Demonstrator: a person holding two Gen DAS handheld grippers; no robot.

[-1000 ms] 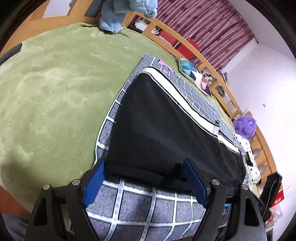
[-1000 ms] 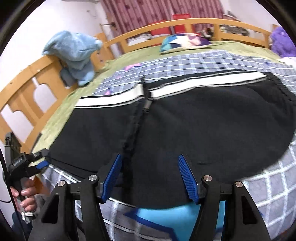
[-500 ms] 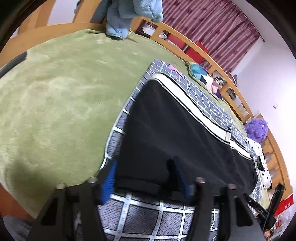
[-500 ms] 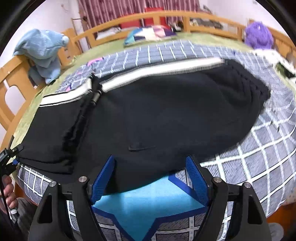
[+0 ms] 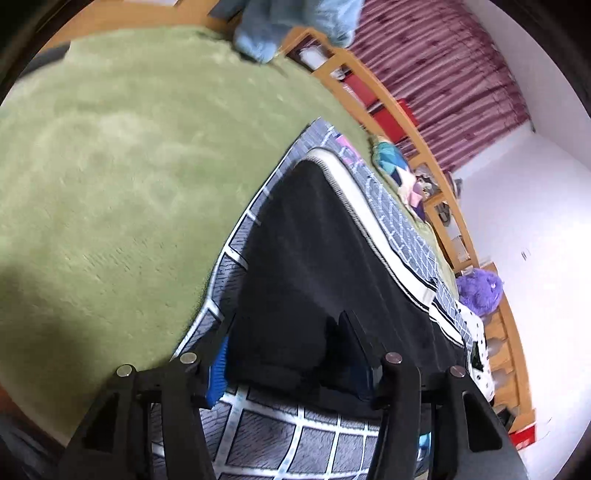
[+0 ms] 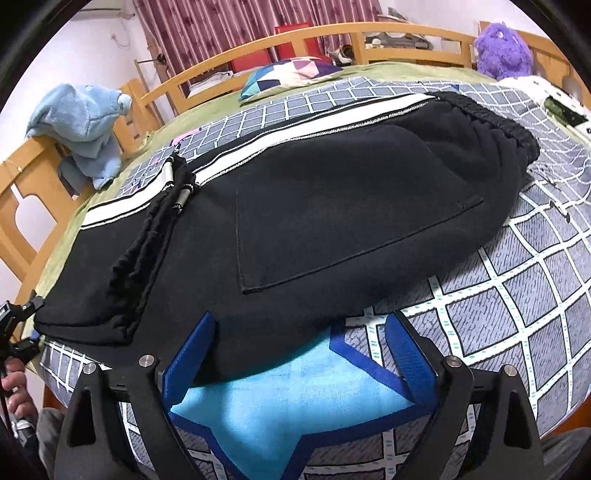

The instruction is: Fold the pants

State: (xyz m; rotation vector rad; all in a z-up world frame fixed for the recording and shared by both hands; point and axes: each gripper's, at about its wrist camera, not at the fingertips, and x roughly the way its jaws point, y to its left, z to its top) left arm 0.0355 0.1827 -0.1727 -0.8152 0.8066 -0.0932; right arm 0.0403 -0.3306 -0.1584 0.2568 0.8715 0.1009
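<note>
Black pants point(image 6: 314, 221) lie folded on the checked quilt point(image 6: 517, 295) of a wooden-railed bed point(image 6: 332, 33).

A green blanket point(image 5: 110, 184) spreads beyond the quilt; a purple plush point(image 6: 502, 55), a blue plush point(image 6: 81, 122) on the rail and a patchwork pillow point(image 6: 291, 72) sit around. The left hand-held gripper point(image 5: 291, 354) has the pants' near edge between its jaws, which are easing apart; whether its pads press I cannot tell. The right hand-held gripper point(image 6: 299, 354) spreads wider, the pants' hem between the pads, unpinched.
</note>
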